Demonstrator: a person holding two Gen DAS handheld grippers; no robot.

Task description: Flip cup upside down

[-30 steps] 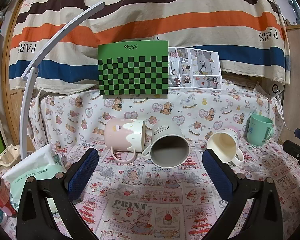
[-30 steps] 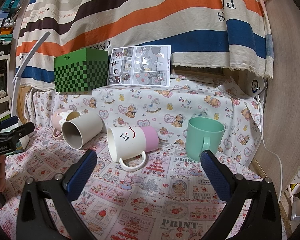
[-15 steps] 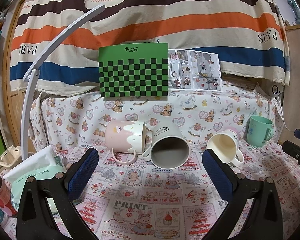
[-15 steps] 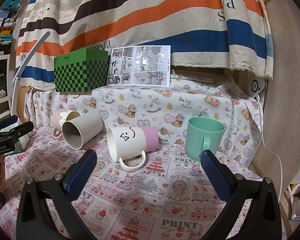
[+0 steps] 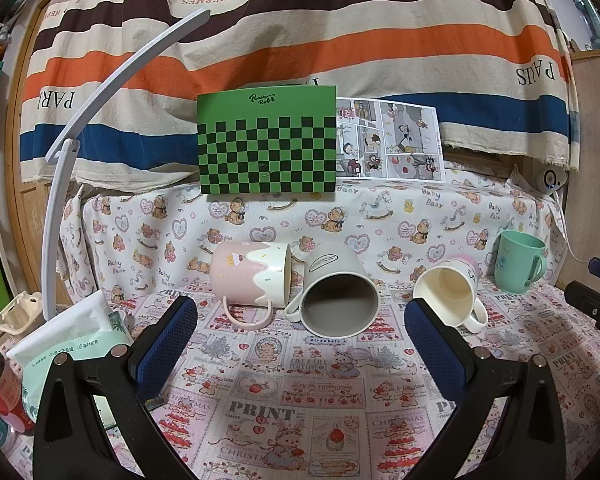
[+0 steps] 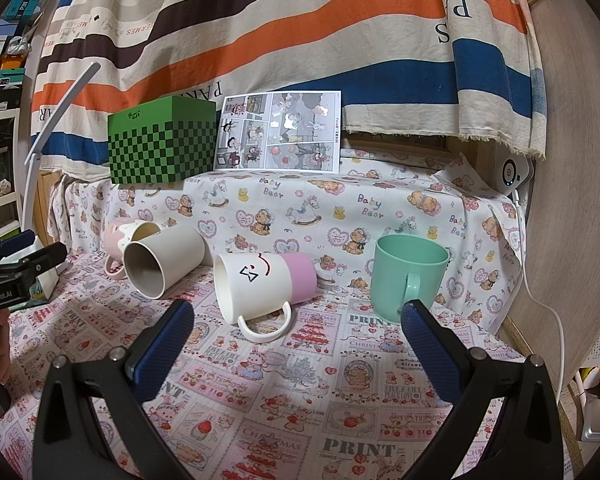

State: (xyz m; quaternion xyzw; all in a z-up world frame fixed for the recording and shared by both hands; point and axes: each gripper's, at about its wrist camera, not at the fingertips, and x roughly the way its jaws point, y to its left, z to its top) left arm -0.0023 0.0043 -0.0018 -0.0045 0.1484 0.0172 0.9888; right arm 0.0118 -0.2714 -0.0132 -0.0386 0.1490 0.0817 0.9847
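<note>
Held left gripper [image 5: 298, 316] and right gripper [image 6: 296, 312] spread wide and empty, low over the printed tablecloth [image 5: 300, 400]. Found three mugs tipped on their sides just ahead: white-and-pink cup [image 6: 260, 280] before the right gripper, long axis level, mouth turned left and toward the lens, handle lying flat on the cloth; grey cup [image 5: 332, 264] before the left gripper, mouth gaping at the camera; pink drip-glaze cup [image 5: 248, 276] close against it, mouth facing right. Saw green cup [image 6: 408, 276] alone upright, farthest right, mouth up, handle toward the right camera. Could not tell which cup was meant. Judged the three lying mugs ceramic: stiff, fairly heavy, slick with glaze, liable to chip if dropped; judged the green one lighter, probably plastic. Judged the safest hold to be across the body, clear of the handle. Noted behind, on a raised ledge, a green checkered box [image 5: 266, 144] and a comic sheet [image 5: 388, 140], under a striped hanging cloth [image 5: 300, 40]
</note>
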